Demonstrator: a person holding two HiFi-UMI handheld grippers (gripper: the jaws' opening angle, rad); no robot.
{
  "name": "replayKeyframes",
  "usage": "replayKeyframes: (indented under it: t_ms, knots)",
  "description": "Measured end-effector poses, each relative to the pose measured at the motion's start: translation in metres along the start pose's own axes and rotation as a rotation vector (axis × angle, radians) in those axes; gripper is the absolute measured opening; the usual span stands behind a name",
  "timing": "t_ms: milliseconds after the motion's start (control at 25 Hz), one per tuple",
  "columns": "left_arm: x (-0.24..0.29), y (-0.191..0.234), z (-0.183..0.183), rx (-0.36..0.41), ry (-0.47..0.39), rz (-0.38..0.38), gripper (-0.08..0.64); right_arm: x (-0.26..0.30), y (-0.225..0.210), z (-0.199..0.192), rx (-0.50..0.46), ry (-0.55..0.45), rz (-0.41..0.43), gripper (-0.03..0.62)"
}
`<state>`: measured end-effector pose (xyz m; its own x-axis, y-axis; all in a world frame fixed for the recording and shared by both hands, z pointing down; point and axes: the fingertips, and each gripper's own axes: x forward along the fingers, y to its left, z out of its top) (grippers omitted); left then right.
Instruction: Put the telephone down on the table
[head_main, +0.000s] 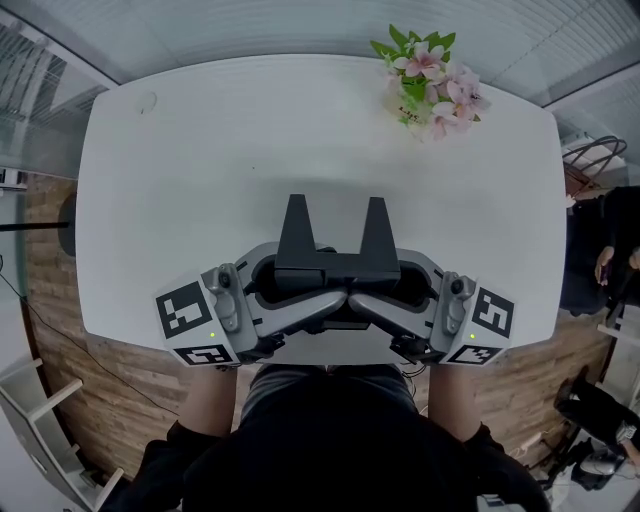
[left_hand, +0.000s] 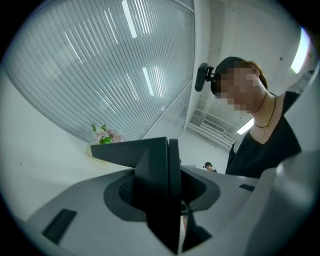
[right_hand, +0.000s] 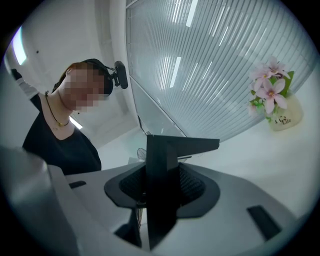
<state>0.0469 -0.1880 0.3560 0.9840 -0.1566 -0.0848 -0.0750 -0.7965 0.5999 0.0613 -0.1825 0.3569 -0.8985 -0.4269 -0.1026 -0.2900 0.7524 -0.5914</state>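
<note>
Apparently mid-set-down, the left gripper (head_main: 272, 282) and right gripper (head_main: 405, 282) clamp their fingers on the black telephone's (head_main: 337, 264) ends over the bench (head_main: 200, 180); next, land it level, then release.

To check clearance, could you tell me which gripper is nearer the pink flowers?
Right. The pink flowers in their pale vase stand ahead-right of the right gripper; the left gripper is farther left.
</note>
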Motion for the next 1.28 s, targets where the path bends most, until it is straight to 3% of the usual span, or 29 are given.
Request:
replayKeyframes:
  t_ms: [1280]
  knots:
    - [-0.001,0.057,-0.032,-0.201,0.031,0.064,0.189,0.005,-0.056,-0.034,0.197,0.034,-0.054,0.173]
